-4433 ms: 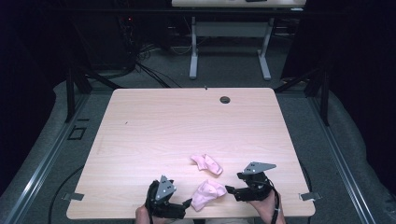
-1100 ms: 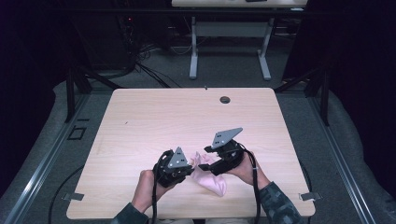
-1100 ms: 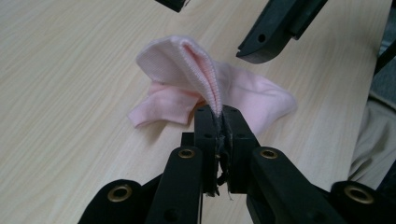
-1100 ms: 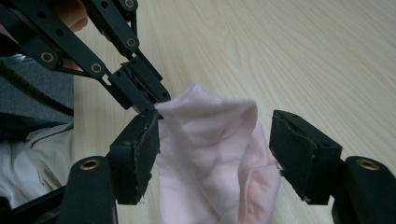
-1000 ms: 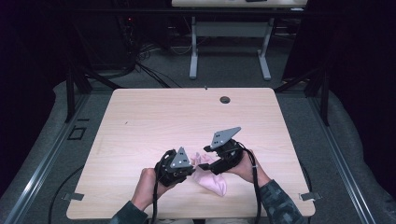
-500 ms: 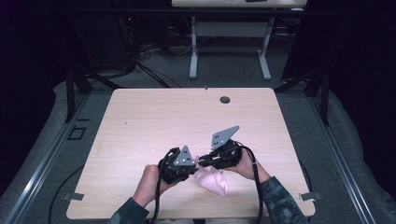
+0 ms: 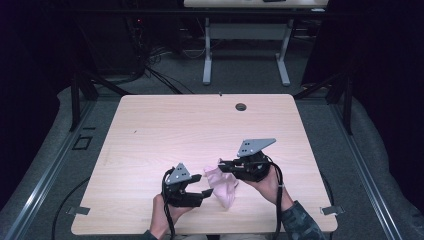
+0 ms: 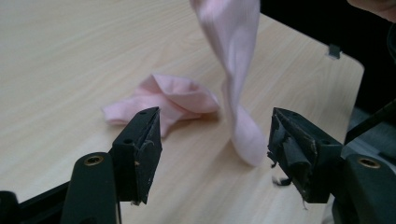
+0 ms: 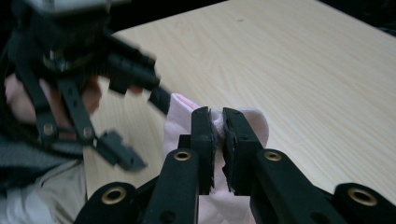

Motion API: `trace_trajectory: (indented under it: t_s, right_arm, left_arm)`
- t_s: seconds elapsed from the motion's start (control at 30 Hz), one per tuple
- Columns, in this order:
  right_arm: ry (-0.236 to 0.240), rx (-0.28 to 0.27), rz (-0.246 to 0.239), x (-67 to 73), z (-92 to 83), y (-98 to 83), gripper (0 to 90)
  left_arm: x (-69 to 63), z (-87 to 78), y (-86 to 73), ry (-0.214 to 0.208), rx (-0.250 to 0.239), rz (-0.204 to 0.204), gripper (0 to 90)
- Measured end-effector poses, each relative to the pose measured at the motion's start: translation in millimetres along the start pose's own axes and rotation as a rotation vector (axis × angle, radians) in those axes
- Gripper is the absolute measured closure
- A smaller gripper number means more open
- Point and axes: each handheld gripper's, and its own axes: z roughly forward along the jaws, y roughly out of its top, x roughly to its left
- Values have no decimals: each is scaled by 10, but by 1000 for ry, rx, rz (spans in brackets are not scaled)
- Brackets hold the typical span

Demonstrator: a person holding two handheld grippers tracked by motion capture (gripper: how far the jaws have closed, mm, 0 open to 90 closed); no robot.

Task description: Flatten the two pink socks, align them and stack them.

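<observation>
A pink sock [image 9: 252, 122] hangs from my right gripper [image 9: 218, 123], whose jaws are shut on its upper end. In the high view that gripper [image 7: 221, 164] sits above the table's front middle, with the sock [image 7: 226, 192] drooping toward the wood. My left gripper [image 7: 202, 185] is just to its left, open and empty. In the left gripper view the hanging sock [image 8: 233, 70] dangles just beyond the gap between the spread jaws of my left gripper [image 8: 217, 140]. A second pink sock [image 8: 173, 98] lies crumpled on the table behind it.
The light wood table [image 7: 190, 130] has a round cable hole [image 7: 241, 106] near its far edge. The table's near corner [image 8: 332, 50] is close behind the socks. Dark floor, cables and another desk's legs [image 7: 207, 60] lie beyond.
Both grippers came in from the front edge to the socks. Over the last second my right gripper raised one sock, and my left gripper drew back slightly toward the person.
</observation>
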Motion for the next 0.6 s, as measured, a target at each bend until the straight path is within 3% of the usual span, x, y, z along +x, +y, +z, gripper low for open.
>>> trace_trajectory:
  t_s: [0.13, 0.17, 0.27, 0.33, 0.43, 0.53, 0.6]
  right_arm:
    - [-65, -17, 32, 72, -30, -16, 835]
    - [-82, -15, 37, 89, -37, -25, 834]
    - [-111, -35, 55, 111, -63, -62, 834]
    - [-116, -38, 73, 98, -82, -91, 835]
    - [-124, -43, 100, 78, -99, -143, 835]
    - [-133, -48, 118, 79, -110, -187, 835]
    - [-134, -50, 127, 73, -120, -210, 834]
  left_arm:
    - [-79, 156, -101, -20, 26, -33, 342]
    - [-92, 195, -109, -3, 49, -29, 359]
    - [-95, 315, -144, -5, 63, -75, 402]
    - [-120, 396, -156, -10, 83, -79, 437]
    - [-151, 488, -155, -11, 111, -63, 525]
    - [-138, 574, -166, -31, 120, -60, 678]
    - [-123, 616, -182, -52, 116, -79, 788]
